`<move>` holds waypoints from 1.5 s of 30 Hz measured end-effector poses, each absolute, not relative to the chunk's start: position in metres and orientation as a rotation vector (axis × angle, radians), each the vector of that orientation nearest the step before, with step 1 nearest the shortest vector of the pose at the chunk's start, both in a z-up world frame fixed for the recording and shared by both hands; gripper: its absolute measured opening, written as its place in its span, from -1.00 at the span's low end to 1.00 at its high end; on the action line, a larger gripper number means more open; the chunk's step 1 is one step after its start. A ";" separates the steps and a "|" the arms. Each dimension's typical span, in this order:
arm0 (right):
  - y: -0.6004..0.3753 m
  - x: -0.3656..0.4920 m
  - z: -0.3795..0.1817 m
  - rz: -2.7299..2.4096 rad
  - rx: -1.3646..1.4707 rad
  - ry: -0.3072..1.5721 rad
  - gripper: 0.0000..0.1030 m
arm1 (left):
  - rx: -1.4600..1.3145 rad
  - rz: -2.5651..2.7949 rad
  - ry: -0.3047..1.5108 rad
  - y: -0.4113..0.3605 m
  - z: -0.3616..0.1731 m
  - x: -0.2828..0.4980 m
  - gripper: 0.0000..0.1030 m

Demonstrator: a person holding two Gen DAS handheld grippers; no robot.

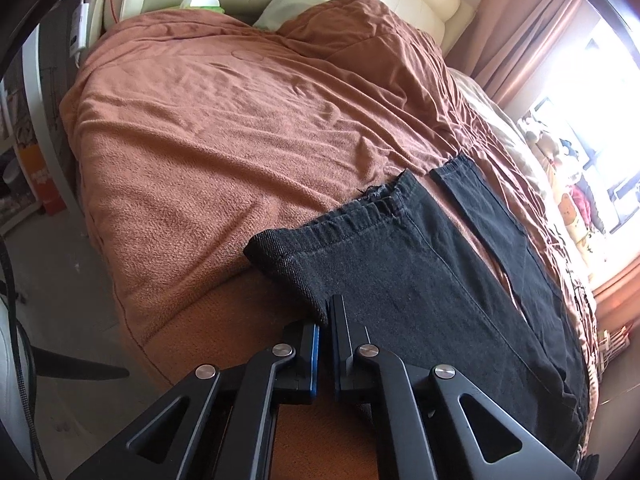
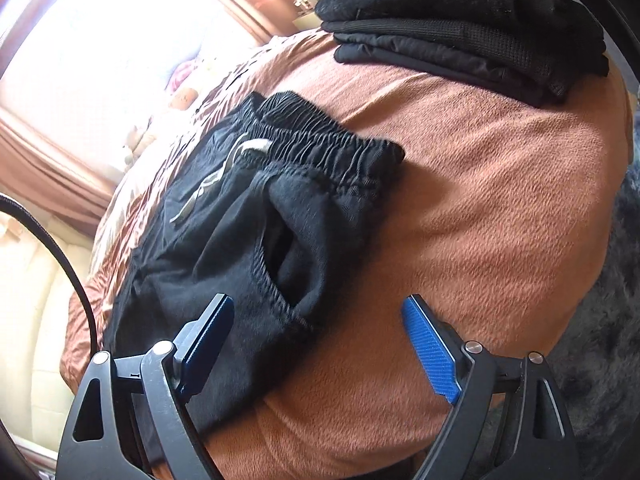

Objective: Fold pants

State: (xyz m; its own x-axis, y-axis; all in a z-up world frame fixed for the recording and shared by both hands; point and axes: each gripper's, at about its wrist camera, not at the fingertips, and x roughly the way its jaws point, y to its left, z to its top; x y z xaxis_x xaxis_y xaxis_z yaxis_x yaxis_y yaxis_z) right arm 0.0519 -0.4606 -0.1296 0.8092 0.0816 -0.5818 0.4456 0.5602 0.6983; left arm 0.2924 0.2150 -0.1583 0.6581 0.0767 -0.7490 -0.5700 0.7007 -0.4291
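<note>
Two grippers, left gripper (image 1: 325, 312) jaws clenched on pants (image 1: 400, 264) hem, right gripper (image 2: 318, 306) jaws released over waistband edge.

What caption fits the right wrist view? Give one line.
Open right gripper hovers over the waistband side of black pants on a brown blanket.

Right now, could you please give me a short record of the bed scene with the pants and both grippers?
surface: brown blanket on a bed
pants: black pants lying spread on the blanket
left gripper: left gripper shut on a leg cuff
right gripper: right gripper open, near the waistband end, holding nothing
nearby: folded dark clothes stacked on the blanket
</note>
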 end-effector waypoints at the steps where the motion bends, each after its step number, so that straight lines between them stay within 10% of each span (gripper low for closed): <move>1: -0.464 0.054 -0.132 -0.230 0.978 0.609 0.66 | -0.708 0.404 0.773 0.215 -0.158 0.292 -0.91; 15: -0.483 0.077 -0.153 -0.067 1.101 0.537 0.52 | -0.696 0.414 0.785 0.213 -0.162 0.295 -0.91; 19: -0.487 0.086 -0.156 -0.017 1.117 0.545 -0.40 | -0.699 0.395 0.768 0.214 -0.156 0.295 -0.93; 22: -0.498 0.076 -0.159 -0.023 1.189 0.512 -0.66 | -0.689 0.368 0.743 0.213 -0.145 0.295 -0.94; 45: -0.508 0.088 -0.103 0.053 1.051 0.462 -0.86 | -0.641 0.270 0.665 0.195 -0.085 0.319 -0.96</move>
